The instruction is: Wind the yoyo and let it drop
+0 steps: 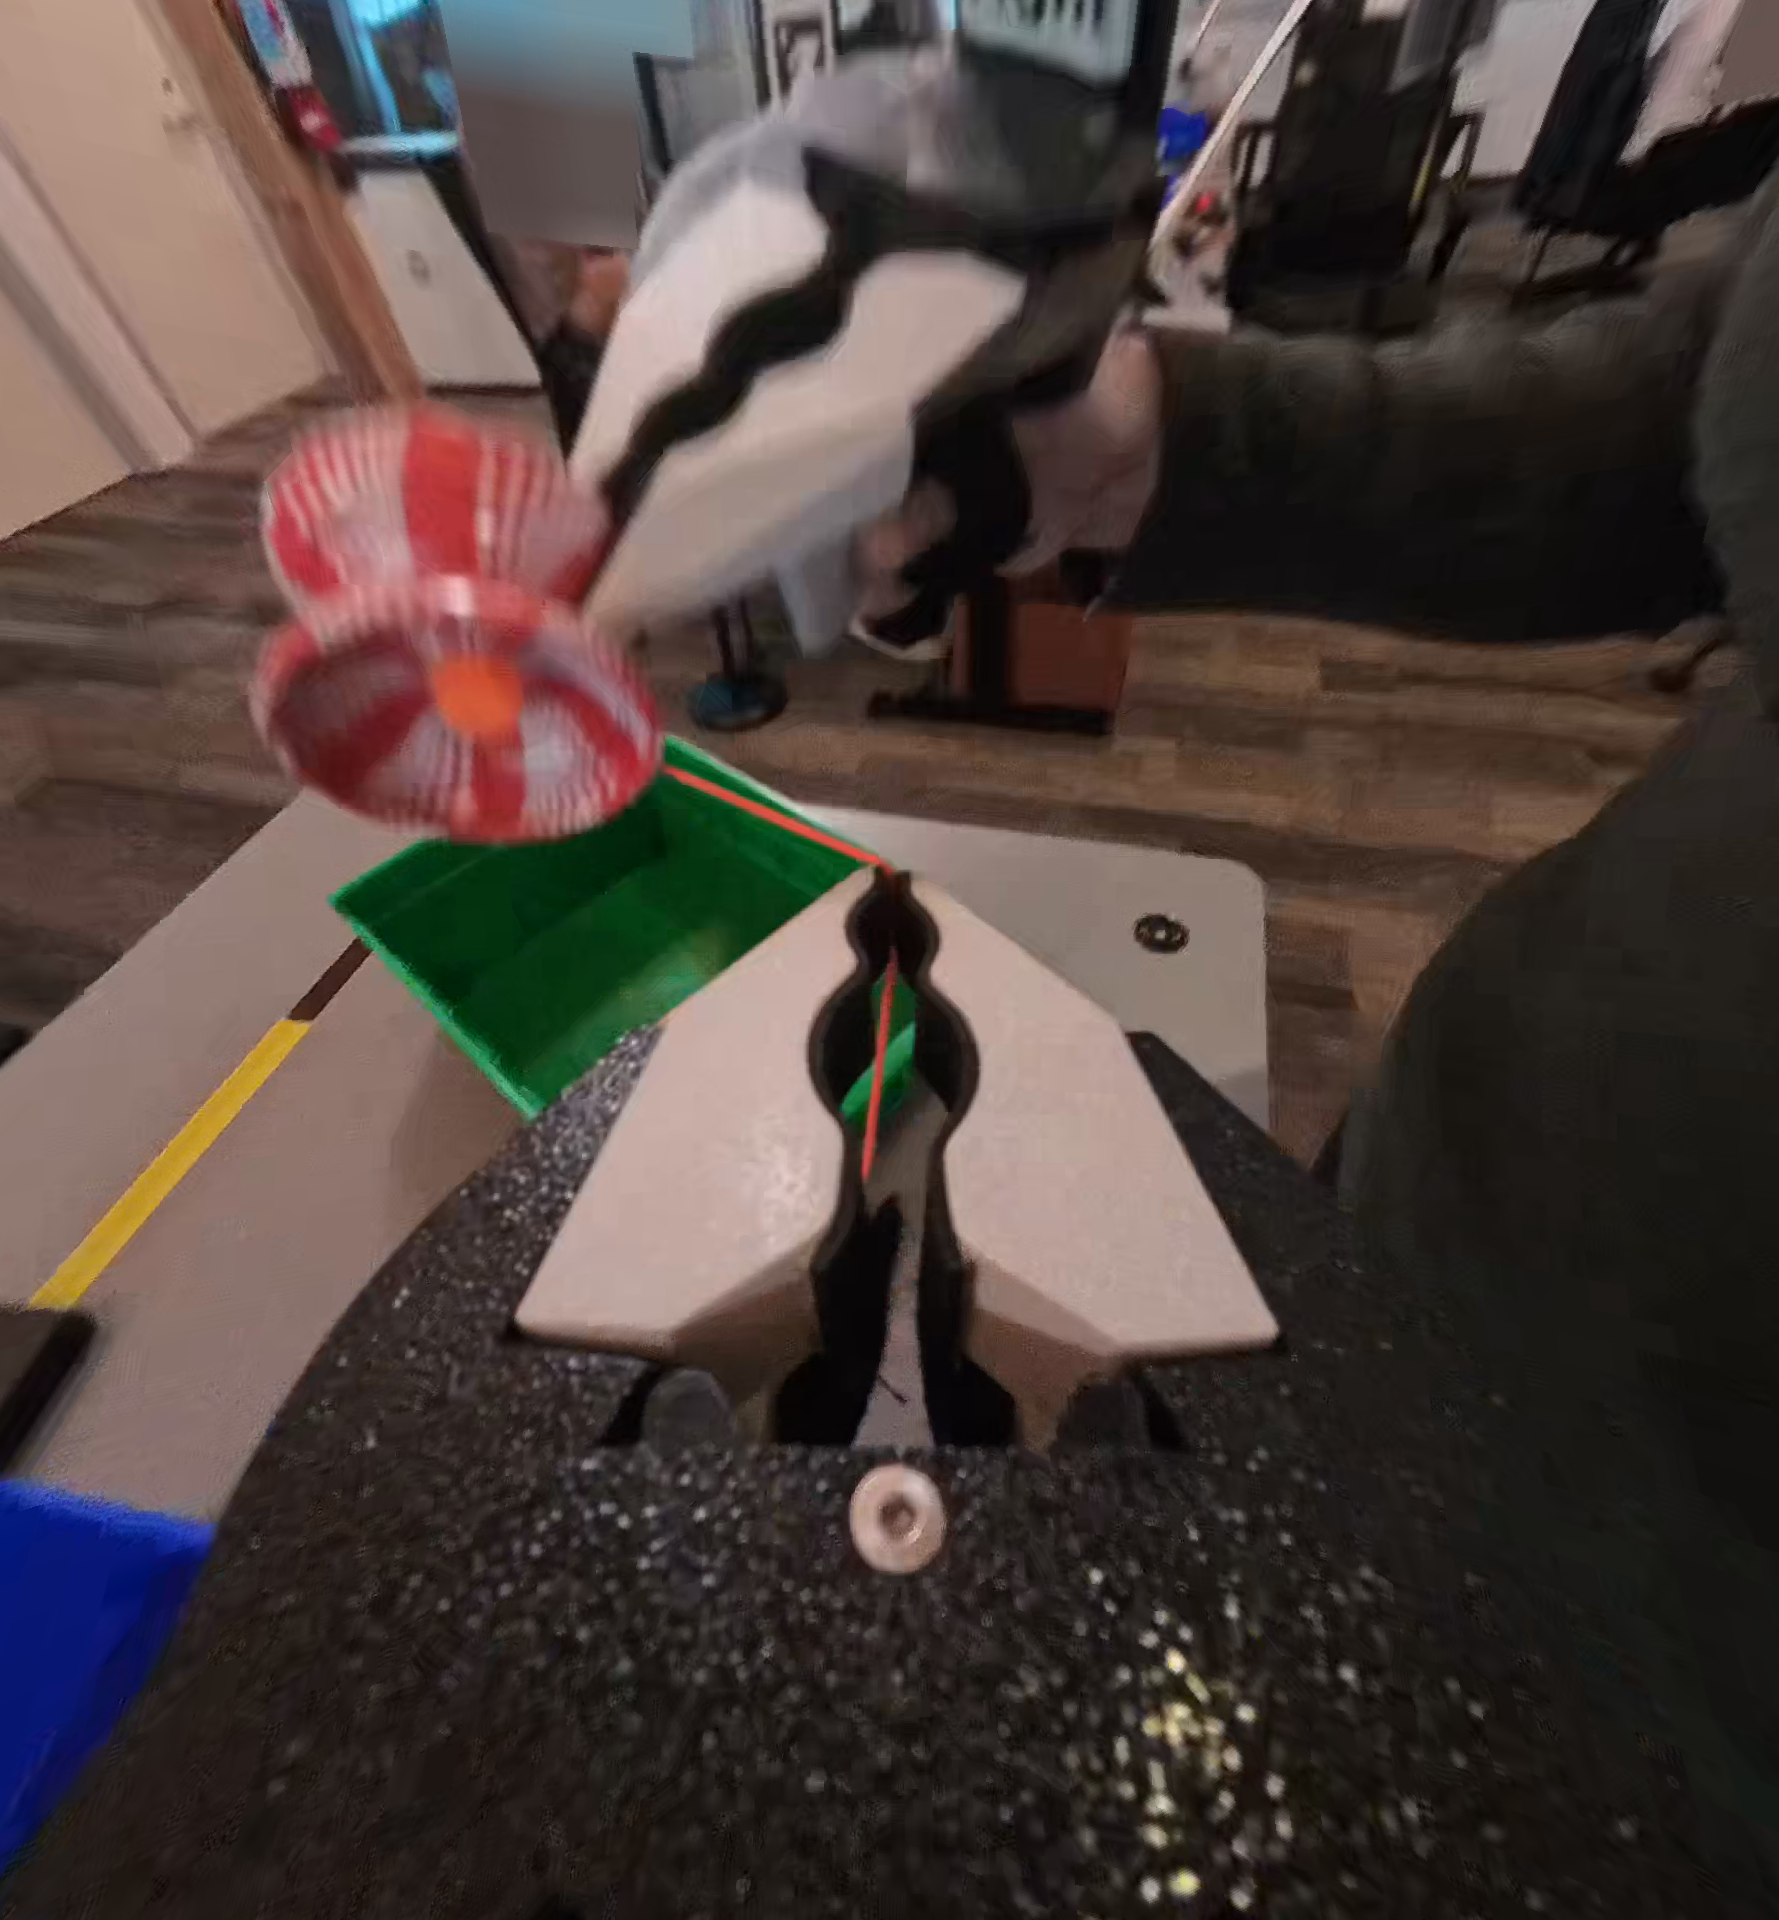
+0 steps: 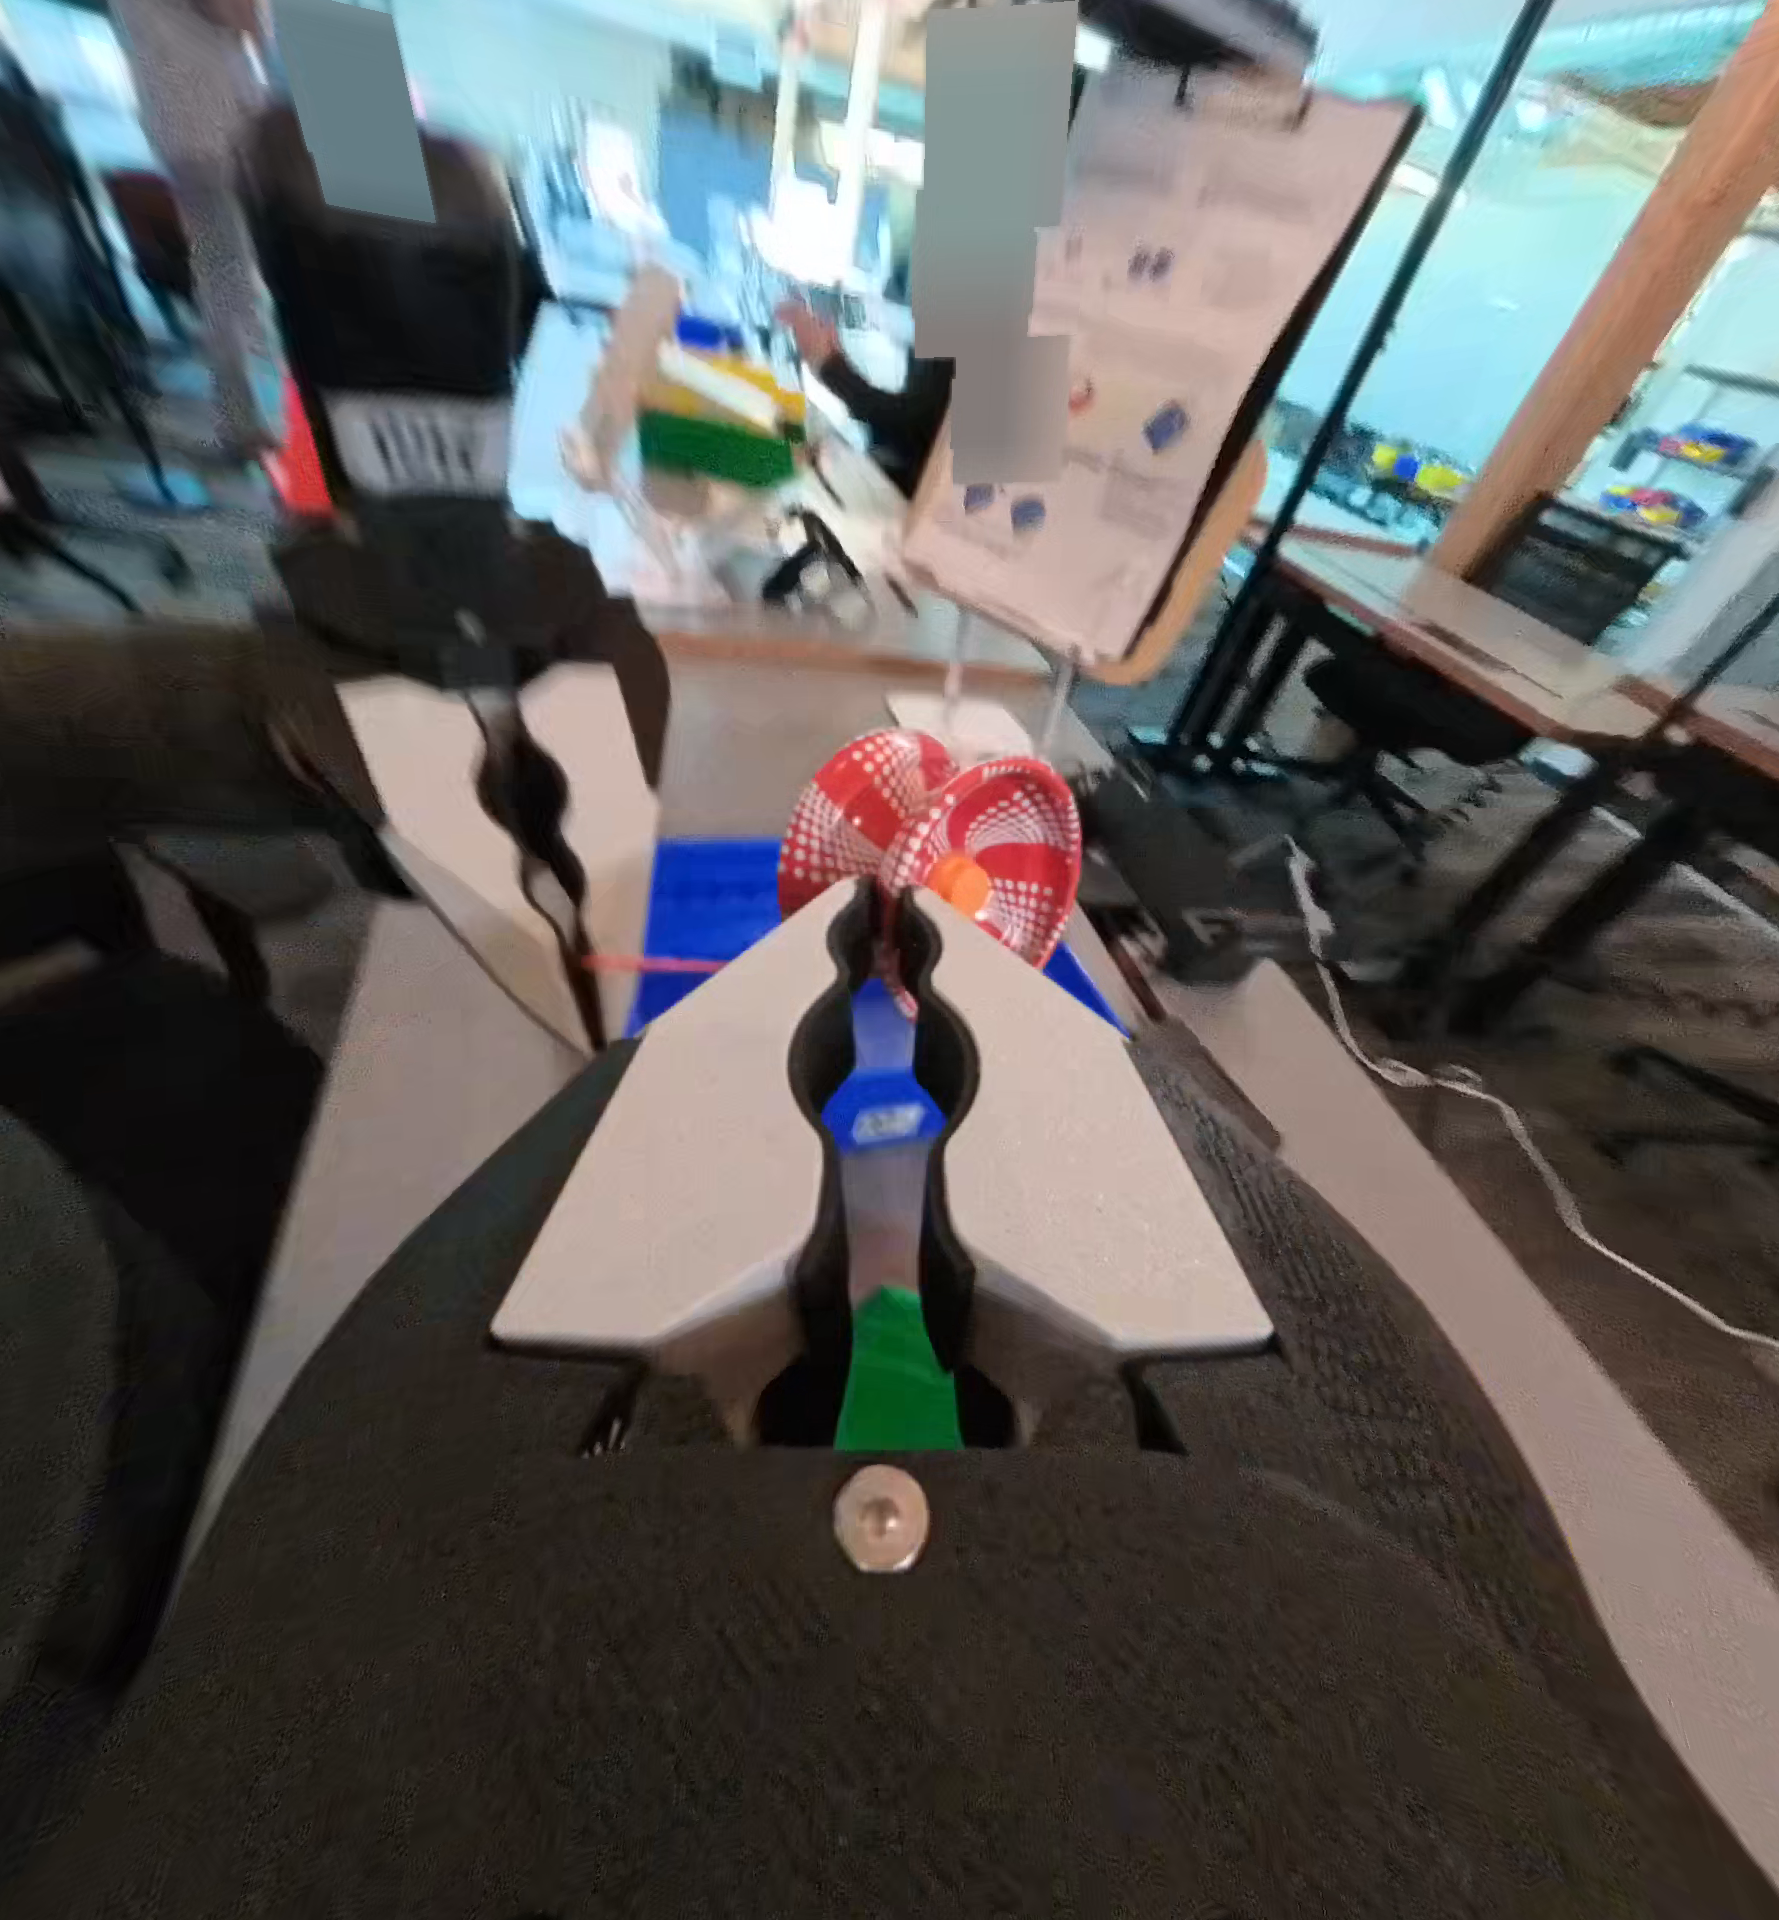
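Table point(image 1: 241, 1195): pale top with a yellow-and-brown stripe along its left side, carrying the bins below.

Green bin point(image 1: 573, 956): open box at the far middle of the table in the left wrist view; nothing can be made out inside it.

Blue bin point(image 2: 708, 914): ribbed box, seen just beyond the fingertips in the right wrist view.

Left gripper point(image 1: 890, 878): fingers pressed together, pinching the red string at the tips.

Right gripper point(image 2: 890, 899): fingers pressed together on the yoyo, gripping at or near its central groove. The exact contact is hidden by the tips.

Yoyo point(image 1: 459, 717): red with white dotted pattern, two flared cups joined at an orange hub. Held in the air above the far left corner of the green bin, just beside the right gripper's tips.

String point(image 1: 776, 821): thin, red, running taut from the yoyo to the left gripper's tips.

Handling, as a judgement: the yoyo is likely light, rigid plastic with smooth, slippery cups that roll out of a rim grip; the groove seems the safest hold. The string is limp and slips easily, so it needs firm pinching and steady tension while winding.
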`<state>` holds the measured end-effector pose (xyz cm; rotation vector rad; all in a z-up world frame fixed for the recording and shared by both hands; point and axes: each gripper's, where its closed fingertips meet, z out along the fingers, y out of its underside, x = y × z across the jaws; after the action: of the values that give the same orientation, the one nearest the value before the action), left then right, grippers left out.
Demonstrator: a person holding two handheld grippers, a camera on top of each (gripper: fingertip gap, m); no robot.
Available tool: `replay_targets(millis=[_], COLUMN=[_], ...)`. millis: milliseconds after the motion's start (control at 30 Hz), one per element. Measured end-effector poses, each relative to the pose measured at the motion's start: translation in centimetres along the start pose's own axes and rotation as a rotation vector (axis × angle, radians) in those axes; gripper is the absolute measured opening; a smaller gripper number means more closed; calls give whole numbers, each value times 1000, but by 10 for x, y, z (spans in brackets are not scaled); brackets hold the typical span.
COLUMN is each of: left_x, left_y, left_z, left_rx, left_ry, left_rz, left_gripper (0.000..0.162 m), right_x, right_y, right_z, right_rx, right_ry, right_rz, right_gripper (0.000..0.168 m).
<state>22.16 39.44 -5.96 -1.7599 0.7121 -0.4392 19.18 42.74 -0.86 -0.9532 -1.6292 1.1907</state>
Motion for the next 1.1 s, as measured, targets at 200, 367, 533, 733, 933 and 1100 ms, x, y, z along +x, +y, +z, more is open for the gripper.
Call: replay_targets(millis=[200,367,533,733,933,1100], left_x=[-43,-39,-34,15,-7,-47], left_y=[-13,4,4,20,-23,7], left_z=[-38,-30,-14,15,-26,-42], left_rx=[16,-4,94,36,97,-158], left_ry=[-190,-176,-115,112,-55,-245], left_rz=[18,-17,-155,-206,-2,116], left_gripper=[0,0,0,0,0,0], right_x=[-54,-72,-47,15,-28,-88], right_y=[46,0,-26,-12,60,8], right_z=[7,-10,-8,-10,-7,-22], right_rx=[-298,-69,140,159,-294,-13], right_ry=[-208,-440,-352,24,-98,-464], right_rz=[-271,-12,157,229,-129,68], right_gripper=[1,1,1,1,1,1])
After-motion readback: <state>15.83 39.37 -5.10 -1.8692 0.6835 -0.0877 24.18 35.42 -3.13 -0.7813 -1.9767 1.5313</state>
